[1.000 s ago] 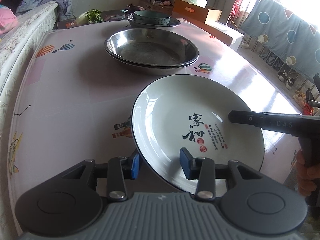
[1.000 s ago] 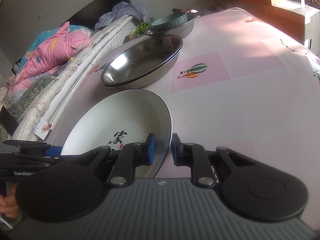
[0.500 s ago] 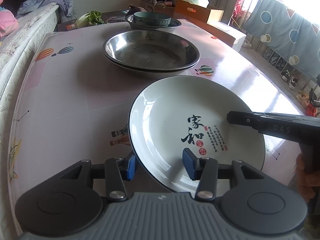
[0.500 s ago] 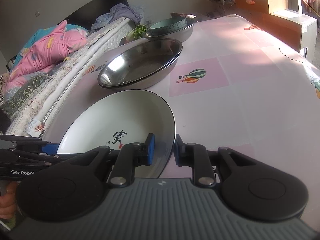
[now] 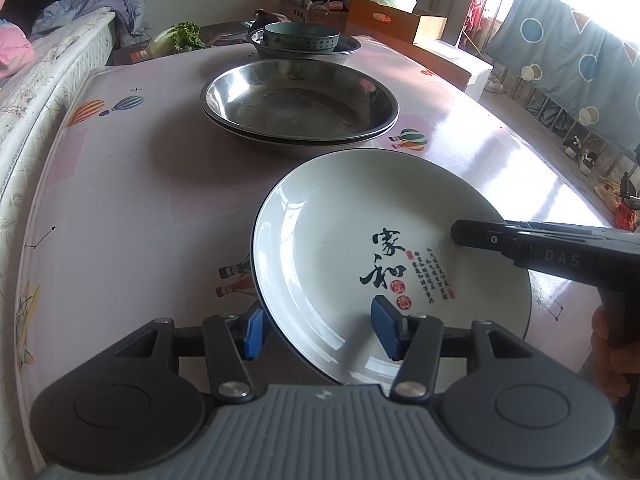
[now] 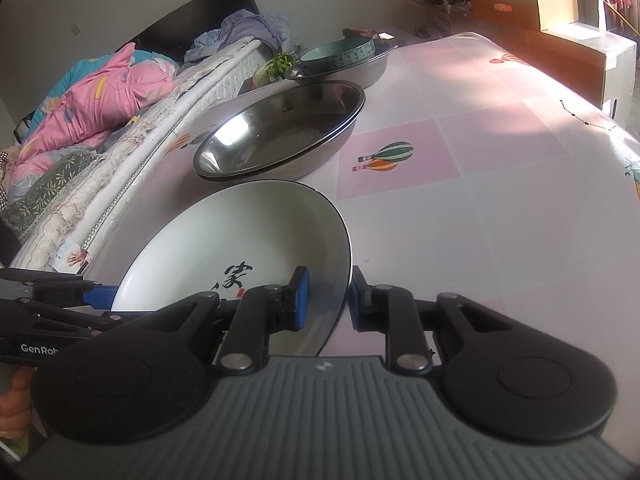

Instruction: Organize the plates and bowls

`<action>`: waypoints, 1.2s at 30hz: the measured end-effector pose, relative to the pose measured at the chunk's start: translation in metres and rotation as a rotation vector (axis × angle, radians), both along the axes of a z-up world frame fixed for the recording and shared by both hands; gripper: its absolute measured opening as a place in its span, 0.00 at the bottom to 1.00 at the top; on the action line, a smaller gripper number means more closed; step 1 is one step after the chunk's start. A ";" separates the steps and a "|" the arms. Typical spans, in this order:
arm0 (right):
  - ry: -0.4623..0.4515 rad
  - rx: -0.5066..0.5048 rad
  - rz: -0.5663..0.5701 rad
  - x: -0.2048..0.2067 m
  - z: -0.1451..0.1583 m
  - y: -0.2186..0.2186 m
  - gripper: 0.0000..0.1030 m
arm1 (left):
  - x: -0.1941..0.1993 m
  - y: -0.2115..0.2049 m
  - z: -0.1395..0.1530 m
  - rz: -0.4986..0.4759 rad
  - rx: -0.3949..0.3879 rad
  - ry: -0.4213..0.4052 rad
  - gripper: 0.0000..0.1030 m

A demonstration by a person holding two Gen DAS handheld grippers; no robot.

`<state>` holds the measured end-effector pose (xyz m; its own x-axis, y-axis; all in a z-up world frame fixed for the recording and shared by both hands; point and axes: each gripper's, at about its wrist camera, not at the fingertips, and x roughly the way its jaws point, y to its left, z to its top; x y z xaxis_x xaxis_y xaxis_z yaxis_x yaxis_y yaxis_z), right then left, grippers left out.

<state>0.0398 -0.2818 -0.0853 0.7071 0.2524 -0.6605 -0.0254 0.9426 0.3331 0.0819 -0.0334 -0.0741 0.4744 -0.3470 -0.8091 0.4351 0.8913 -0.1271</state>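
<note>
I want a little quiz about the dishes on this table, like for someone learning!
1. True or false: the right gripper is clamped on the rim of the round white ceramic plate with black lettering.
2. What sits inside the far steel basin? A) a teal patterned bowl B) a red cup C) a spoon
3. The left gripper straddles the plate's edge; do its pads press the plate?

Key:
1. True.
2. A, the teal patterned bowl.
3. No. Its jaws are opening, with gaps at the rim between them; only the right gripper holds the plate, short of the stacked shiny steel pans on the pink table.
</note>
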 end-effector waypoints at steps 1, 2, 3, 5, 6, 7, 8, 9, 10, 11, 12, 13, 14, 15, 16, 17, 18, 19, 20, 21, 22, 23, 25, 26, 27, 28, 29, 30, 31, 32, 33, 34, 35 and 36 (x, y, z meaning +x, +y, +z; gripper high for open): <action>0.000 -0.001 0.001 0.000 0.000 0.000 0.20 | 0.000 0.000 0.000 0.000 0.000 0.000 0.53; 0.000 -0.001 0.001 0.000 0.000 0.000 0.20 | 0.001 0.000 0.000 0.000 0.000 0.000 0.53; 0.000 0.000 0.001 0.000 0.000 0.000 0.20 | 0.001 0.000 0.000 0.001 0.000 0.000 0.54; 0.000 0.000 0.001 0.000 0.000 0.000 0.20 | 0.001 0.000 0.000 0.001 0.000 0.001 0.54; 0.000 0.000 0.001 0.000 0.000 0.000 0.20 | 0.001 0.000 0.000 0.002 0.000 0.001 0.54; 0.000 0.000 0.001 0.000 0.000 0.000 0.20 | 0.001 0.000 0.000 0.001 0.000 0.001 0.54; 0.000 0.000 0.001 0.000 0.000 0.000 0.20 | 0.001 0.000 0.000 0.001 0.000 0.001 0.54; 0.000 0.000 0.001 0.000 0.000 0.000 0.20 | 0.001 0.000 0.000 0.001 0.000 0.001 0.54; 0.000 0.000 0.001 0.000 0.000 0.000 0.20 | 0.001 -0.001 0.000 0.001 0.001 0.001 0.55; 0.000 0.000 0.001 0.000 0.000 0.000 0.20 | 0.002 -0.001 0.000 0.000 0.001 0.002 0.55; 0.000 0.000 0.001 0.000 0.000 0.000 0.20 | 0.002 -0.001 0.000 0.000 0.001 0.002 0.55; 0.000 0.000 0.001 0.000 0.000 0.000 0.20 | 0.002 -0.001 0.000 0.001 0.001 0.002 0.56; 0.000 0.000 0.001 0.000 0.000 0.000 0.20 | 0.002 -0.001 0.000 0.000 0.001 0.002 0.56; 0.000 0.000 0.001 0.000 0.000 0.000 0.20 | 0.002 -0.001 0.000 -0.001 0.002 0.002 0.56; 0.000 0.000 0.001 0.000 0.000 0.000 0.20 | 0.003 -0.002 -0.001 0.000 0.003 0.003 0.57; 0.001 -0.001 0.001 0.000 0.000 0.000 0.20 | 0.003 -0.002 -0.001 -0.001 0.003 0.003 0.57; 0.000 0.000 0.001 0.000 0.000 0.000 0.20 | 0.002 -0.002 -0.001 -0.001 0.003 0.003 0.57; 0.000 0.000 0.001 0.000 0.000 0.000 0.20 | 0.002 -0.002 -0.001 0.000 0.003 0.003 0.57; 0.000 -0.001 0.001 0.000 0.000 0.000 0.20 | 0.003 -0.002 -0.001 0.000 0.003 0.003 0.57; 0.001 -0.001 0.002 -0.001 0.000 0.000 0.20 | 0.003 -0.002 -0.001 0.000 0.003 0.002 0.58; 0.000 -0.001 0.002 -0.001 0.000 0.000 0.20 | 0.003 -0.002 -0.001 0.000 0.003 0.002 0.58; 0.000 -0.002 0.002 -0.001 0.000 0.000 0.20 | 0.003 -0.003 -0.001 0.000 0.003 0.002 0.58; 0.000 -0.001 0.002 -0.001 0.000 0.000 0.20 | 0.003 -0.003 -0.001 0.000 0.003 0.003 0.59; 0.001 -0.002 0.002 -0.001 0.000 0.000 0.20 | 0.003 -0.003 -0.001 0.000 0.003 0.002 0.59; 0.000 -0.002 0.002 -0.001 0.000 0.000 0.20 | 0.003 -0.003 -0.001 0.000 0.003 0.003 0.59; 0.000 -0.001 0.002 -0.001 0.000 0.000 0.20 | 0.003 -0.003 -0.001 0.001 0.003 0.003 0.59; 0.001 -0.001 0.002 -0.001 0.000 0.000 0.20 | 0.003 -0.003 -0.001 0.001 0.003 0.003 0.59; 0.000 -0.001 0.002 -0.001 0.000 0.000 0.20 | 0.004 -0.003 -0.001 0.001 0.003 0.003 0.59; 0.000 -0.001 0.002 -0.001 0.000 0.000 0.20 | 0.004 -0.003 -0.001 0.001 0.003 0.003 0.59; 0.000 -0.002 0.002 -0.001 0.000 0.000 0.21 | 0.004 -0.003 -0.001 0.002 0.003 0.003 0.59; 0.000 -0.001 0.002 -0.001 0.000 0.000 0.21 | 0.004 -0.003 -0.001 0.002 0.003 0.003 0.59; 0.000 -0.001 0.002 -0.001 0.000 0.000 0.21 | 0.004 -0.003 -0.001 0.002 0.004 0.003 0.59; 0.000 -0.001 0.002 -0.001 0.000 0.000 0.21 | 0.004 -0.003 -0.001 0.002 0.004 0.004 0.59; 0.000 -0.001 0.001 -0.001 0.000 0.000 0.21 | 0.004 -0.003 -0.001 0.001 0.004 0.003 0.59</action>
<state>0.0388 -0.2814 -0.0851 0.7067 0.2527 -0.6609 -0.0267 0.9429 0.3319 0.0860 -0.0368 -0.0749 0.4721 -0.3435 -0.8119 0.4336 0.8923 -0.1254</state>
